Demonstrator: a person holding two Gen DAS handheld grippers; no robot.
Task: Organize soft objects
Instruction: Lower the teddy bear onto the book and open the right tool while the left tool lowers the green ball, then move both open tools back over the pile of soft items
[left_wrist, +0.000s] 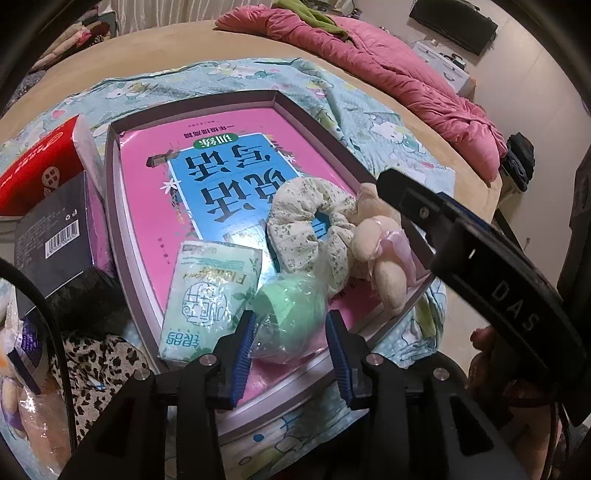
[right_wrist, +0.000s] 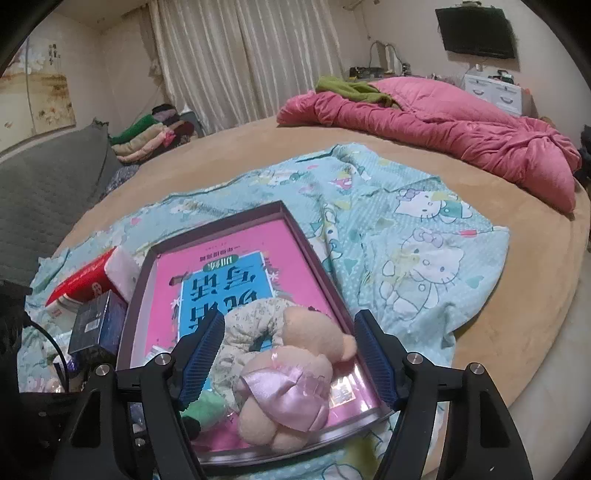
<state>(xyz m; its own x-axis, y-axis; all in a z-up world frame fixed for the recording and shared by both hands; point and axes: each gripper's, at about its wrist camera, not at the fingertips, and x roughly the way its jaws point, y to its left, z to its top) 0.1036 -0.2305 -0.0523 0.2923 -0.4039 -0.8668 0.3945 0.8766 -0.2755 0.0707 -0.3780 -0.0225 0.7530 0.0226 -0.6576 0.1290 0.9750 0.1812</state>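
A shallow tray (left_wrist: 110, 206) (right_wrist: 136, 306) holds a pink and blue book (left_wrist: 221, 177). On the book lie a tissue pack (left_wrist: 210, 295), a green ball in clear wrap (left_wrist: 291, 314), a floral scrunchie (left_wrist: 310, 214) (right_wrist: 251, 321) and a plush bear in a pink dress (left_wrist: 380, 251) (right_wrist: 291, 384). My left gripper (left_wrist: 291, 319) is open, its blue pads close on either side of the wrapped ball, which rests in the tray. My right gripper (right_wrist: 291, 319) stands wide open over the bear, pads clear of it. One right finger (left_wrist: 406, 199) shows above the bear.
The tray sits on a Hello Kitty cloth (right_wrist: 406, 240) spread over a round tan bed (right_wrist: 517, 295). A red box (left_wrist: 37, 166) and a dark box (left_wrist: 51, 236) lie left of the tray. Leopard-print fabric (left_wrist: 99, 365) is at the near left. A pink quilt (right_wrist: 443, 125) lies at the far side.
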